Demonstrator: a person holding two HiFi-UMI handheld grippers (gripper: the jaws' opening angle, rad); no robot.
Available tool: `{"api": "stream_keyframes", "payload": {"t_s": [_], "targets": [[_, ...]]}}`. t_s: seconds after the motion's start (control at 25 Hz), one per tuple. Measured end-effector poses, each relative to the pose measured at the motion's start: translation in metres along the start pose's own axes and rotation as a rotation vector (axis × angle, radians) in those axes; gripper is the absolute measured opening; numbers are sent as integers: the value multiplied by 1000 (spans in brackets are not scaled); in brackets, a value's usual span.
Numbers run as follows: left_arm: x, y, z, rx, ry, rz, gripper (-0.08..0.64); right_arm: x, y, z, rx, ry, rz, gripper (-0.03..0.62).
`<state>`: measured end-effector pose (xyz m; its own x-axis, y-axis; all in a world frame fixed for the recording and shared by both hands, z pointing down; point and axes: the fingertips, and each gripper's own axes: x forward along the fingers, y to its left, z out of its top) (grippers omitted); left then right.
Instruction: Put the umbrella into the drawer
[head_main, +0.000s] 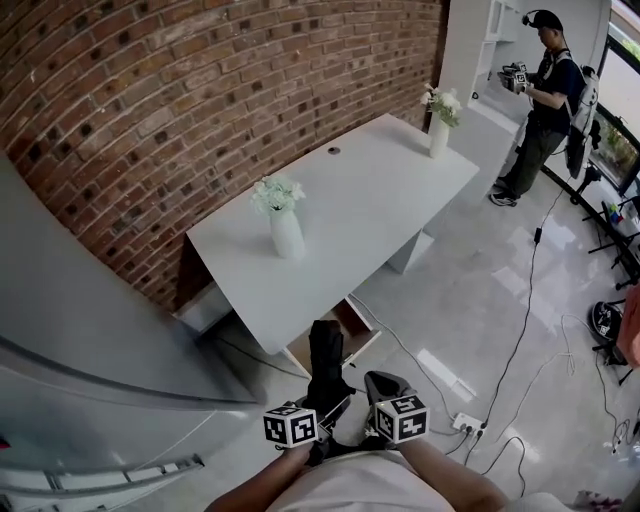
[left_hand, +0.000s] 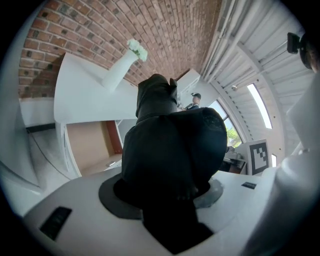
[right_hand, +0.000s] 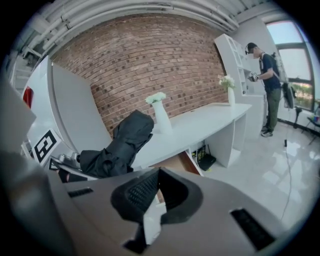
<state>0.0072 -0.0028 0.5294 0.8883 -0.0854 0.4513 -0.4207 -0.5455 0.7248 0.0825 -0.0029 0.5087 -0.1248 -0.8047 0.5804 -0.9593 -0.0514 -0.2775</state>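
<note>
Left gripper (head_main: 322, 405): lower centre of the head view; jaws clamped on the umbrella's dark bulk, which fills its own view.
Right gripper (head_main: 385, 392): just right of the left one; jaws closed together, nothing between them.
Umbrella (head_main: 325, 360): black, folded, rising from the left gripper toward the drawer, outside it.
Drawer (head_main: 358, 322): open under the desk's near end, brown interior showing.
Desk (head_main: 360, 210): white, along the brick wall, bearing two white vases with flowers.
Person (head_main: 540, 100): standing, upper right.

Drawer (head_main: 358, 325) open beneath the desk (head_main: 350, 210) edge; bare floor (head_main: 440, 300) leads to it
</note>
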Motion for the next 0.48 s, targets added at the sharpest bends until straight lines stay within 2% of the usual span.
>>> {"api": "stream_keyframes", "payload": {"t_s": [0.12, 0.32, 0.48], "targets": [[11, -10, 1, 8, 1, 31, 227, 0, -15, 8, -1, -6, 36, 17], [31, -32, -4, 64, 7, 68, 227, 3, -36, 16, 7, -22, 99, 17], [34, -33, -12, 13, -25, 124, 227, 13, -41, 9, -3, 11, 163, 17]]}}
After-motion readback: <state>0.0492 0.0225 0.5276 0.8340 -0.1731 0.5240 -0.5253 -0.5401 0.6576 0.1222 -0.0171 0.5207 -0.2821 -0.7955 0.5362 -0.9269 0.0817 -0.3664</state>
